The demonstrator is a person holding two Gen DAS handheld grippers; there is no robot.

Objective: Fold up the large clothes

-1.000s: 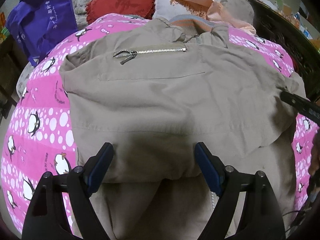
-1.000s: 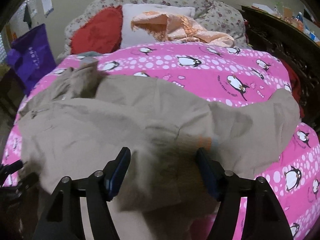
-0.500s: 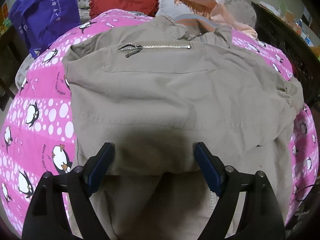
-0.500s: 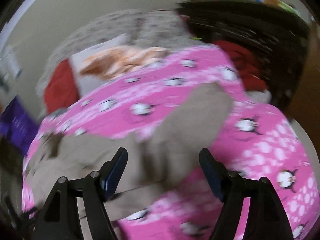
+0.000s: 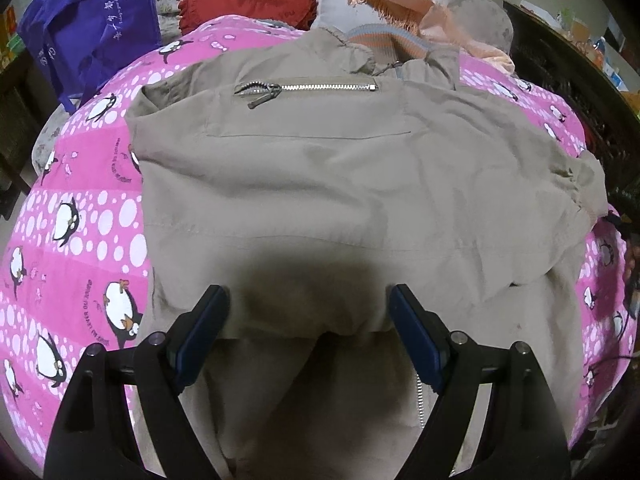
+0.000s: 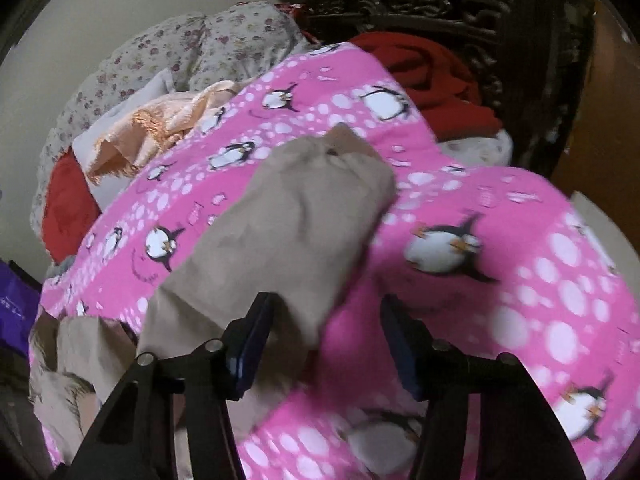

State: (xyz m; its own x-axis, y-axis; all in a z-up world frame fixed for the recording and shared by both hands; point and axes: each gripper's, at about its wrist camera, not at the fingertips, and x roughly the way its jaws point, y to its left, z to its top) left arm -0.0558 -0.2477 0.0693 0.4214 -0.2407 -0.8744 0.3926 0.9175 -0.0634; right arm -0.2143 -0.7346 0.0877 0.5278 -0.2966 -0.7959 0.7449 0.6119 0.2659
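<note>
One pink penguin bedspread [image 5: 80, 208] under jacket [image 5: 340, 184]

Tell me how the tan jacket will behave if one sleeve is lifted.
The tan jacket looks thin and creased, so it would probably sag. Its sleeve lies limp on the pink penguin blanket, so it would likely drape. The metal zipper may add slight weight.
</note>
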